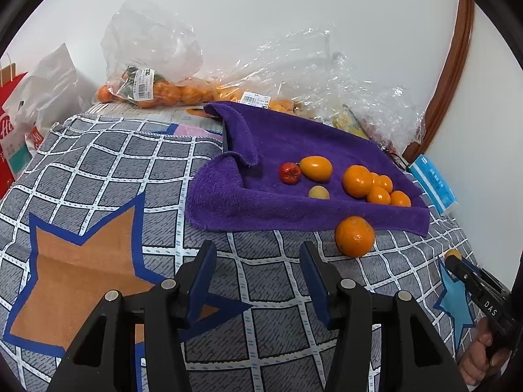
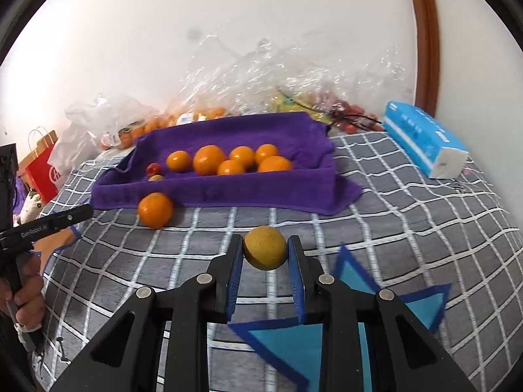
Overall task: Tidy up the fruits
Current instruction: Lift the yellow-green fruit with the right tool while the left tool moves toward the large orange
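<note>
— Purple towel [image 2: 261,192] is taking up the middle of the checked bedspread [image 2: 408,228] and holding most of the fruit: a cluster of oranges [image 2: 228,160], then a small red fruit [image 2: 153,169] and a pale one [image 2: 156,178].

— So what is remaining?

— One loose orange [image 2: 155,210] is lying on the bedspread, touching the towel's front edge, and the right hand-held gripper [image 2: 264,261] is squeezing a small yellow fruit [image 2: 264,247] between its blue pads, short of the towel. More fruit is sitting in the plastic bags [image 1: 153,75] behind (whether that counts, I cannot tell).

— And the left hand-held gripper [image 1: 258,277]?

— It is hovering with fingers spread wide, holding nothing, the loose orange just ahead to its right.
</note>
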A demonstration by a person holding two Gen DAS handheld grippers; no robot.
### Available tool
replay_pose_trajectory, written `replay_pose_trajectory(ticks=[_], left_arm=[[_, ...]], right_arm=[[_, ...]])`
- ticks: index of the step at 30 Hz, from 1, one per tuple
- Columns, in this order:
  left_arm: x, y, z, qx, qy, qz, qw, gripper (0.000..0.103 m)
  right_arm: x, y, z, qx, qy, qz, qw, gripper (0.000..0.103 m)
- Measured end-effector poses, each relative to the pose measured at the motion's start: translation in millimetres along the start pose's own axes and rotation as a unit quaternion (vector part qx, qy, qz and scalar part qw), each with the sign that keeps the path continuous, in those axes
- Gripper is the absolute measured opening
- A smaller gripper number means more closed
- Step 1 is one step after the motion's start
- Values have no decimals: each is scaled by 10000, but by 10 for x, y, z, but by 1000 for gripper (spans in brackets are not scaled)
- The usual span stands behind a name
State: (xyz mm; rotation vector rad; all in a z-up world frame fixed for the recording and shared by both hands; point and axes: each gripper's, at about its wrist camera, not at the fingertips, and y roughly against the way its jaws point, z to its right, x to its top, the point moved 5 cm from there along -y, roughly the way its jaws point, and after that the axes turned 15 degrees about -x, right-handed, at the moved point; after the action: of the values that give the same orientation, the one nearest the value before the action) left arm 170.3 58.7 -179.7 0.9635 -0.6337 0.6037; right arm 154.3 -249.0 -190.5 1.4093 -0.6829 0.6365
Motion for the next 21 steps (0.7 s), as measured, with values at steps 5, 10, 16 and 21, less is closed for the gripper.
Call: replay_pose_trajectory(ticks=[5,10,16,21], left_arm=[[-2,-4,-35,-67,121,-4,9999,50],[-5,33,-25,-140,140,85,9998,50],[-37,27,14,-58,102,18,9999,51],[-69,-10,69,97,-19,-144,9998,51]], right_arm=[[-18,-7,38,273,-86,-58,9996,27],[-16,17,74,270,-213,-13,9994,27],[-14,26,118,289,-368,-17,9989,27],[-12,44,138,354,-444,14,9984,27]])
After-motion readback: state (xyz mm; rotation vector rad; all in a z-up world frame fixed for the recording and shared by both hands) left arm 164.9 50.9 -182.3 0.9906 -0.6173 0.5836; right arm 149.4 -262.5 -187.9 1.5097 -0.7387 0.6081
